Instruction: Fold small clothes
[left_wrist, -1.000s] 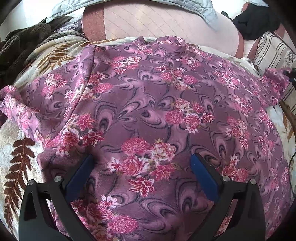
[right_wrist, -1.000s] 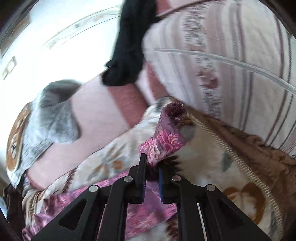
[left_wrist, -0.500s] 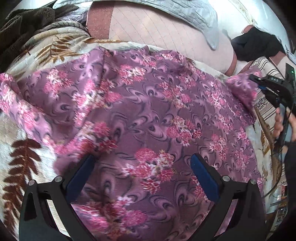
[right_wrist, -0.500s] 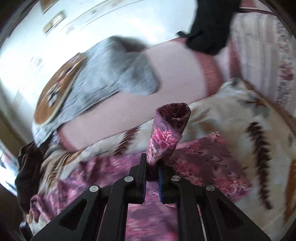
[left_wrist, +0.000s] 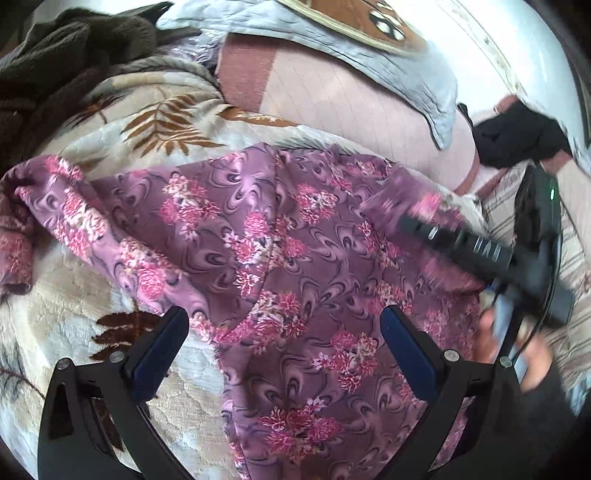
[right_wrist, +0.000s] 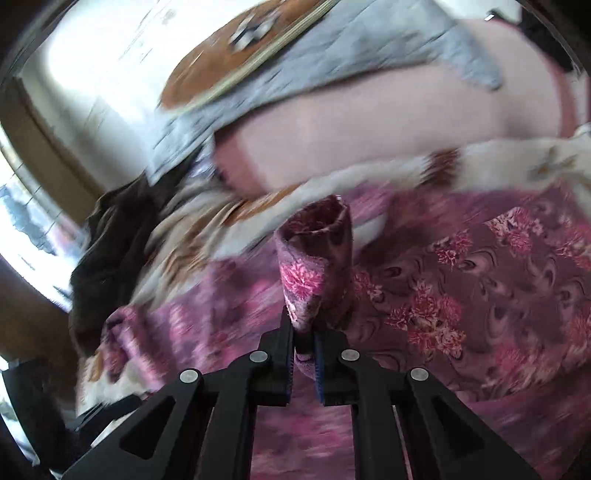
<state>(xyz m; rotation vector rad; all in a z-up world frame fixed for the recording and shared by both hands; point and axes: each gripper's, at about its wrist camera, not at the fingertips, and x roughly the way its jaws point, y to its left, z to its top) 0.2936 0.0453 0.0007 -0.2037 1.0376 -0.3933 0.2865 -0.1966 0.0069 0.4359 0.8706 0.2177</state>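
Lying spread over a cream leaf-print blanket, the purple floral garment covers most of the left wrist view. One sleeve trails off toward the left edge, bunched at its end.

The left gripper hangs above the garment's lower part with its jaws wide apart and nothing between them. Its left finger sits over the blanket just beside the cloth's edge, and its right finger over the floral fabric itself.

The right gripper has its jaws nearly closed on a sleeve end, which stands up out of the fingers as a rolled tube with its open cuff pointing away from the camera. Seen from the left wrist, the right gripper reaches in from the right side, blurred, above the garment's right part, with a flap of the cloth raised at its tip. The person's hand holding it shows at the lower right, also blurred.

Behind the garment lies a pink cushion with a grey-blue quilted cover draped over it. A dark brown cloth is heaped at the upper left, and a black item sits at the upper right beside a striped fabric.
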